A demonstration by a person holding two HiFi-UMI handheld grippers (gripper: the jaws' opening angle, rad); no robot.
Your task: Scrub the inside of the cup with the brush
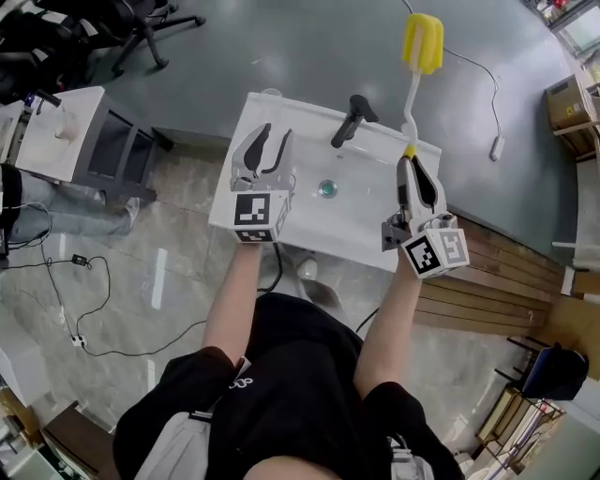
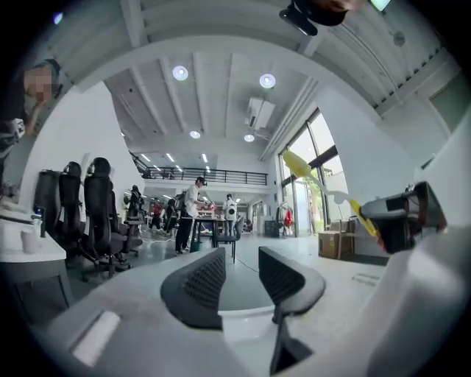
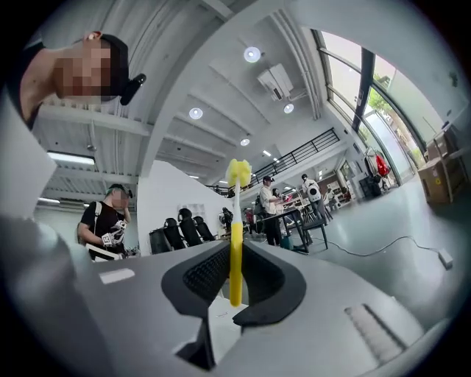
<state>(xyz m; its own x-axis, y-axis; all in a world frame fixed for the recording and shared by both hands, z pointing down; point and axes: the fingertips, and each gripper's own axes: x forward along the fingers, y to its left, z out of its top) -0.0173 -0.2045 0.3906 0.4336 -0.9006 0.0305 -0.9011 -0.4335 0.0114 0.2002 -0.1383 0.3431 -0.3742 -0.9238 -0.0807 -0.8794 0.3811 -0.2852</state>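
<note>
My right gripper (image 1: 412, 164) is shut on the yellow lower handle of a brush (image 1: 422, 42). The brush stands up past the white sink (image 1: 375, 234), its yellow sponge head beyond the far rim. In the right gripper view the handle (image 3: 235, 258) sits upright between the pads of that gripper (image 3: 235, 254). My left gripper (image 1: 277, 139) hovers over the sink's left side, open, with nothing between its fingers. Its own view shows the same gap in the left gripper (image 2: 241, 265), with the brush head (image 2: 298, 163) off to the right. A small clear round thing, perhaps the cup (image 1: 271, 93), stands at the sink's far left corner.
A black faucet (image 1: 352, 120) and a drain (image 1: 327, 188) are in the sink. A white side table (image 1: 56, 131) and an office chair (image 1: 141, 28) stand at left, cables (image 1: 84, 309) lie on the floor, and wooden slats (image 1: 497, 281) are at right. People stand far off.
</note>
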